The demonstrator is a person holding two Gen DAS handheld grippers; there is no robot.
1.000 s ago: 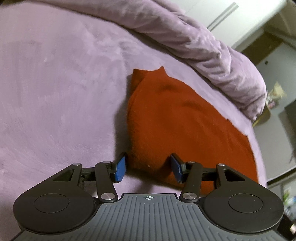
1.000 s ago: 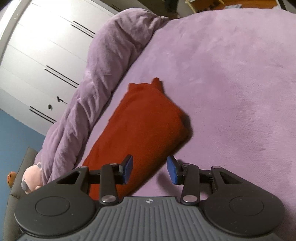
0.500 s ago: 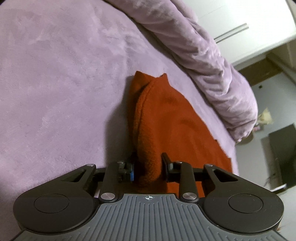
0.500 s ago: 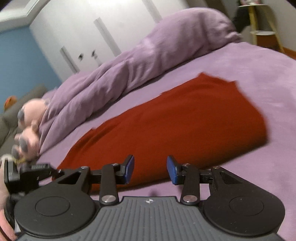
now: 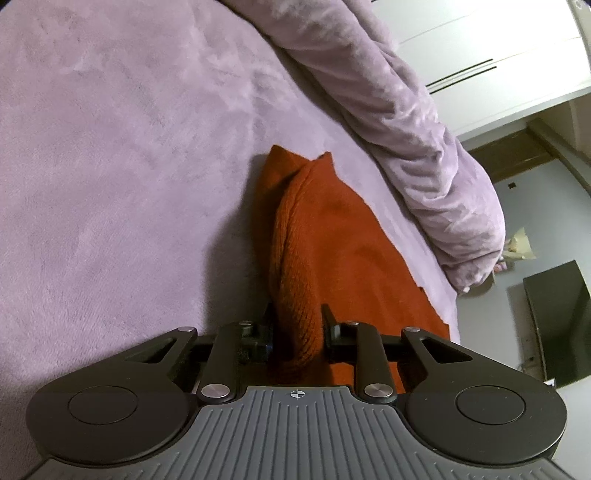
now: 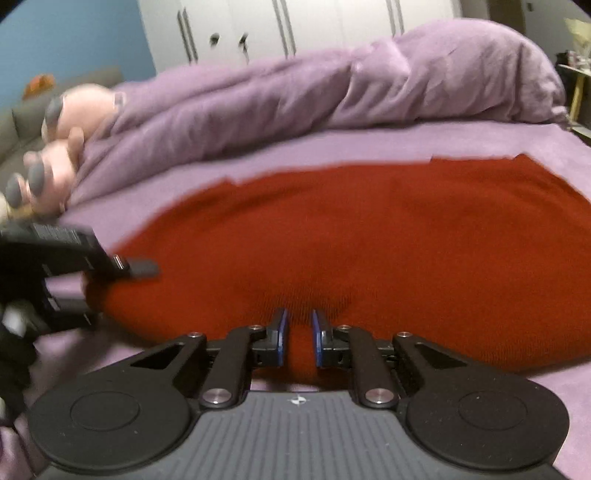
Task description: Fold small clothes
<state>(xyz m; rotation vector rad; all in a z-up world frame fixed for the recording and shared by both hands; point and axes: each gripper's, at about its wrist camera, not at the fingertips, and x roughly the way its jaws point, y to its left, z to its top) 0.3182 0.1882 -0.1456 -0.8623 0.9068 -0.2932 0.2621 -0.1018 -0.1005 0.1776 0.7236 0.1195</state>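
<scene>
A red knitted garment [image 5: 332,240] lies folded on the purple bed cover [image 5: 110,147]. My left gripper [image 5: 297,325] is at its near end, jaws closing, and the pads squeeze a raised fold of the cloth. In the right wrist view the garment [image 6: 406,240] stretches across the bed. My right gripper [image 6: 300,332] is at the middle of its near long edge, jaws closing, with the puckered red edge pinched between the blue pads. One of the left gripper's fingers [image 6: 142,266] shows at the garment's left end, blurred.
A bunched purple duvet [image 6: 295,92] runs along the far side of the bed, close behind the garment. A pink plush toy [image 6: 66,122] sits at its left end. White wardrobe doors [image 6: 295,26] stand behind. A dark cabinet [image 5: 554,321] stands beyond the bed's edge.
The left jaws came together on a fold at the garment's end. The right gripper swung and rolled round to the garment's long edge, and its jaws narrowed onto the cloth.
</scene>
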